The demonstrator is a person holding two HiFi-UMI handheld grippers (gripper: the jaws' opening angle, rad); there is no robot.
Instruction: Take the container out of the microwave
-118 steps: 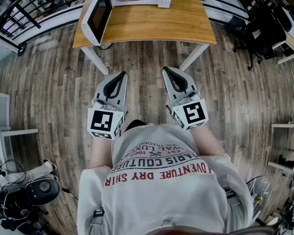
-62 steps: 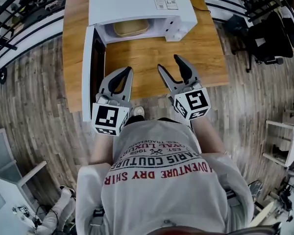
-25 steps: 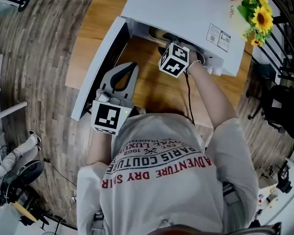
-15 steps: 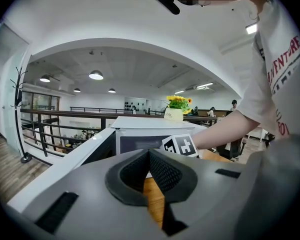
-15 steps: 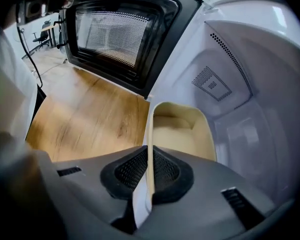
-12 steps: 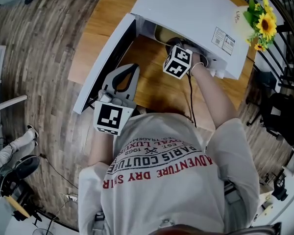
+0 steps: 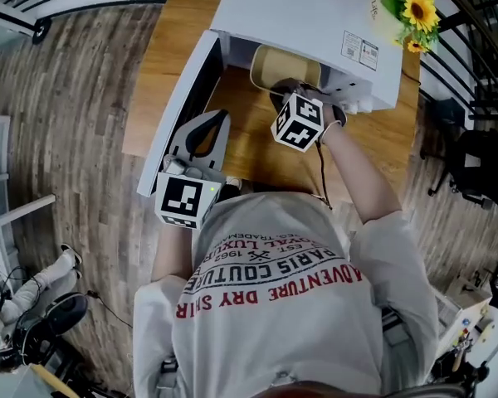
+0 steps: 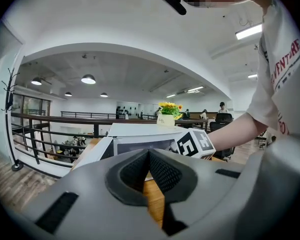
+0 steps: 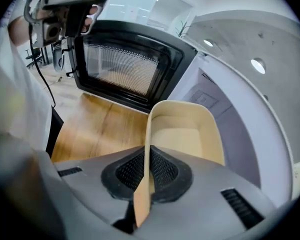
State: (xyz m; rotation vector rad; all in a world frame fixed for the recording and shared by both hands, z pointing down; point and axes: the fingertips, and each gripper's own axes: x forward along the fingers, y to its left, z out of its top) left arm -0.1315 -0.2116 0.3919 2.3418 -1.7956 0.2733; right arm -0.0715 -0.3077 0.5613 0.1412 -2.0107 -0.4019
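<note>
**At the open microwave:** I work the tongs in front of the white microwave (image 7: 292, 13), which stands on a wooden table (image 7: 159, 52). The right gripper (image 7: 285, 91) reaches down to the mouth of the microwave. Its jaws are squeezed together on the near wall of the container (image 7: 285, 63), a shallow cream-coloured tub.

In the right gripper view the thin wall stands upright between the two dark ribbed pads (image 9: 165, 171), pinched from both sides. The rest of the container (image 9: 187, 131) stretches away from the right gripper (image 9: 146, 170) toward the microwave's pale grey cavity (image 9: 240, 129). The tub looks empty.

In the head view the container sits at the front edge of the cavity, partly out from under the microwave's top. Whether its base touches the cavity floor I cannot tell. The microwave's door (image 7: 179, 110) is swung wide at the left of the opening, and its dark window (image 9: 122, 69) shows beyond the container in the right gripper view.

The left gripper (image 7: 218, 116) holds nothing. In its own view the left gripper (image 8: 149, 154) has its jaws meeting at the tips, with only table wood showing in the gap beneath them. It hovers over the table in front of the microwave, just beside the open door and well apart from the container. A pot of sunflowers (image 7: 413, 8) stands by the microwave's far right corner.
</note>
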